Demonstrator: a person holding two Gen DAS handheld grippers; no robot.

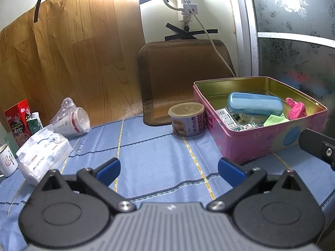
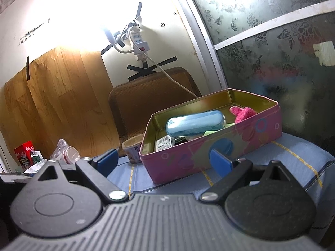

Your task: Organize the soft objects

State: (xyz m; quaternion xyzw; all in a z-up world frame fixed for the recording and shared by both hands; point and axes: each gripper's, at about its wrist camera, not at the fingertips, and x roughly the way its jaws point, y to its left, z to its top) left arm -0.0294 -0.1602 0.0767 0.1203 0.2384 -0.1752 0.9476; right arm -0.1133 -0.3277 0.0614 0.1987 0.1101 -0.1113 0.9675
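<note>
A pink tin box [image 1: 261, 140] stands on the blue cloth at the right. In it lie a blue case [image 1: 254, 104], a pink fuzzy soft thing [image 1: 296, 109], a green piece [image 1: 274, 120] and small packets. A white tissue pack [image 1: 43, 153] lies at the left. My left gripper [image 1: 168, 170] is open and empty above the cloth, left of the box. My right gripper [image 2: 165, 162] is open and empty just in front of the box [image 2: 209, 152]; the pink soft thing [image 2: 242, 113] and blue case [image 2: 194, 124] show inside.
A round can [image 1: 186, 119] stands left of the box. A bagged cup [image 1: 72, 121], a red carton [image 1: 17, 121], a small bottle [image 1: 35, 123] and a white mug [image 1: 7, 160] sit at the left. A brown mat [image 1: 184, 79] leans on the wall.
</note>
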